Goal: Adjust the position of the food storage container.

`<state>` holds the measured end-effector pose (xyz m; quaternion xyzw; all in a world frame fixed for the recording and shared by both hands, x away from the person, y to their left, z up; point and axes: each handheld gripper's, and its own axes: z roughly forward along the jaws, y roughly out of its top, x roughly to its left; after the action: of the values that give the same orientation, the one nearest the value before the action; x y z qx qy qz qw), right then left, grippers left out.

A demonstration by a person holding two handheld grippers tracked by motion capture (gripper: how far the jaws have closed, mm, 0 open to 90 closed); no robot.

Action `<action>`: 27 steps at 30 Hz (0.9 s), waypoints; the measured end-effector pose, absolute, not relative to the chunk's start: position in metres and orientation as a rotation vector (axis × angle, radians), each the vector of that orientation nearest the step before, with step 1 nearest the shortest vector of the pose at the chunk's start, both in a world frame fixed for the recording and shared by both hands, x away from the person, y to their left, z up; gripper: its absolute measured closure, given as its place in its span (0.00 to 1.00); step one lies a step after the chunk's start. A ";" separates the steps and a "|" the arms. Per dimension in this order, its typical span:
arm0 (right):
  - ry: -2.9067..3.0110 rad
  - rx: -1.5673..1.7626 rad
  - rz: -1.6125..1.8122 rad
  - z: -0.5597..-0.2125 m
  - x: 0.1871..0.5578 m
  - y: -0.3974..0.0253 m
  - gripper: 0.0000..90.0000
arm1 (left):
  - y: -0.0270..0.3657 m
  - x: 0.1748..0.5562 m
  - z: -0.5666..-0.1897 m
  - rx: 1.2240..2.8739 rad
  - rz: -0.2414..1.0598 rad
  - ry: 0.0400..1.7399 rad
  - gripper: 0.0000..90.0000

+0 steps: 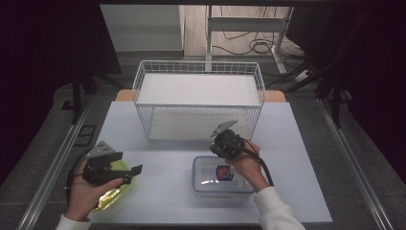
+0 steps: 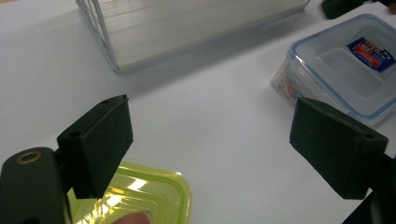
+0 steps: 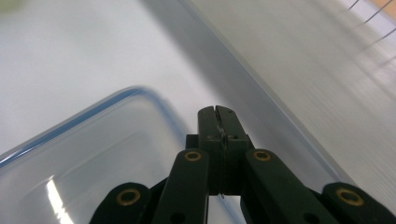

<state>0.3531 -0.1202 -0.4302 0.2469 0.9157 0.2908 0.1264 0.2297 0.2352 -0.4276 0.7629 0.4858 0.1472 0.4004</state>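
A clear lidded box (image 1: 222,175) with a blue rim and a red-and-blue label sits at the table's front centre. It also lies at the upper right of the left gripper view (image 2: 345,65). My right gripper (image 1: 219,149) hovers at its far edge, jaws shut (image 3: 218,116) with nothing between them, above the box's corner (image 3: 93,154). My left gripper (image 1: 134,173) is held at the front left, its jaws wide open (image 2: 215,135) and empty. Beneath it lies a yellow-green lidded box (image 1: 112,194), whose lid (image 2: 144,196) appears under the left jaw.
A white wire basket (image 1: 198,64) with a pale liner stands at the back centre of the white table (image 1: 167,191). Its near wall (image 2: 187,28) is just beyond both boxes. Bare tabletop separates the two boxes. A dark floor with cables lies behind the table.
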 end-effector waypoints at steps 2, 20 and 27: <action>2.669 0.714 0.882 -0.424 0.343 -0.130 1.00 | 0.235 0.229 -0.428 1.932 0.372 1.230 0.14; 2.542 1.098 0.809 -0.439 0.273 -0.278 1.00 | 0.218 0.224 -0.432 1.940 0.330 1.230 0.14; 2.620 1.083 0.728 -0.466 0.285 -0.257 1.00 | 0.210 0.216 -0.429 1.938 0.307 1.224 0.14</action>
<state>0.2853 -0.2572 -0.4664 0.3680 0.8899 0.2472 0.1072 0.2159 0.2100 -0.4289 0.7670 0.4845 0.1214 0.4028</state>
